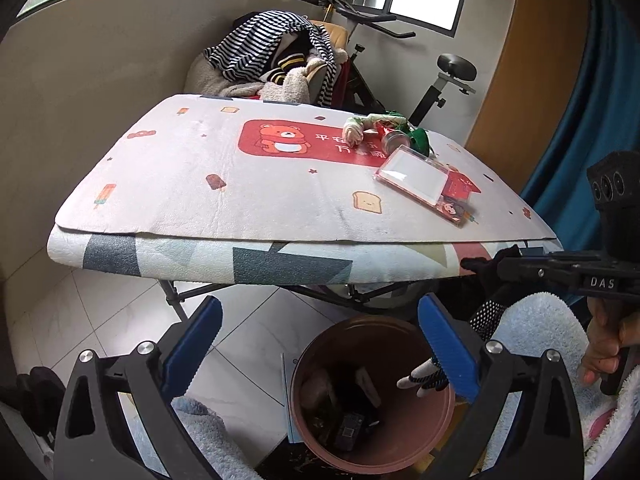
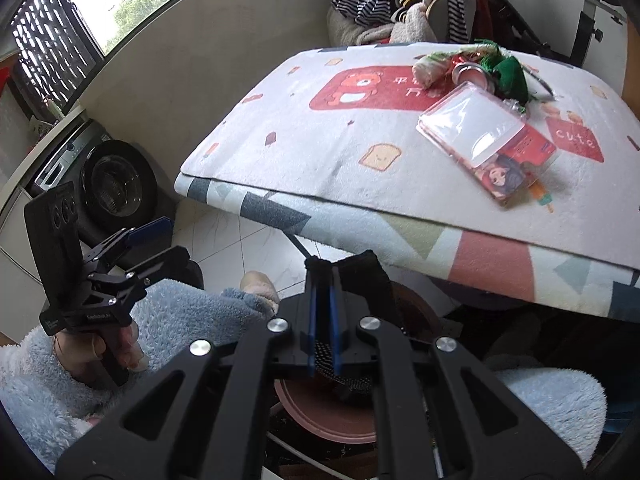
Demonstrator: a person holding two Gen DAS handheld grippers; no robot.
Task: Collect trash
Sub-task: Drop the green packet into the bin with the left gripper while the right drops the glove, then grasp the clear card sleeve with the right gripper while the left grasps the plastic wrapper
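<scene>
— Brown plastic round bin on the tiled floor, at six o'clock from the cloth-covered folding table. What's in it?

— Dark scraps, plus a white glove with dark stripes at its three o'clock rim.

— And the left gripper?

— Blue pads spread wide, nothing between them, above the bin.

— The right gripper?

— Pinched narrow on a black dotted fabric glove, over the bin.

— Left on the table?

— At its two o'clock corner: a clear pink card holder, a small jar, a green fabric piece.
</scene>
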